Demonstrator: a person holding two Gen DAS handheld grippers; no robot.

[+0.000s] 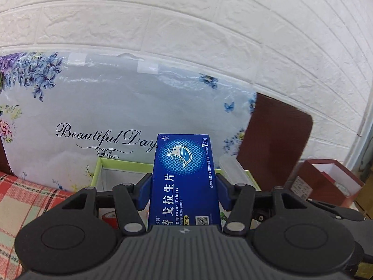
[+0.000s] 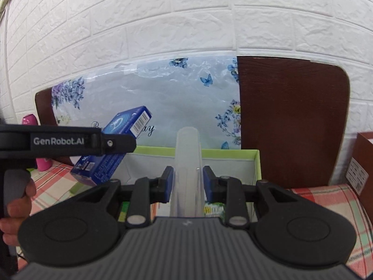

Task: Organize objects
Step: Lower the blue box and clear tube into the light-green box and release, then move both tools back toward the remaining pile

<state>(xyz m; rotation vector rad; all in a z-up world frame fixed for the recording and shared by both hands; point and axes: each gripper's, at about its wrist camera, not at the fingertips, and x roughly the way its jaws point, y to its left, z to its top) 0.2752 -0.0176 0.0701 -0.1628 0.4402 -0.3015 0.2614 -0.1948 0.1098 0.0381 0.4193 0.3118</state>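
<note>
A blue tablet box (image 1: 184, 177) with white print stands up between the blue pads of my left gripper (image 1: 184, 187), which is shut on its sides. The same blue tablet box (image 2: 112, 147) shows at the left of the right wrist view, tilted, held in the other gripper. My right gripper (image 2: 188, 182) is shut on a translucent plastic case (image 2: 187, 170) that rises on edge between its pads. Both held items hang above an open green-rimmed box (image 2: 255, 161); the green-rimmed box (image 1: 100, 168) lies just behind the left gripper.
A floral "Beautiful Day" bag (image 1: 116, 107) leans on a dark brown board (image 2: 291, 121) against the white brick wall. A red open box (image 1: 326, 177) sits at right, a pink bottle (image 2: 35, 140) at left. A plaid cloth (image 2: 326, 200) covers the surface. A hand (image 2: 16, 210) grips the left tool.
</note>
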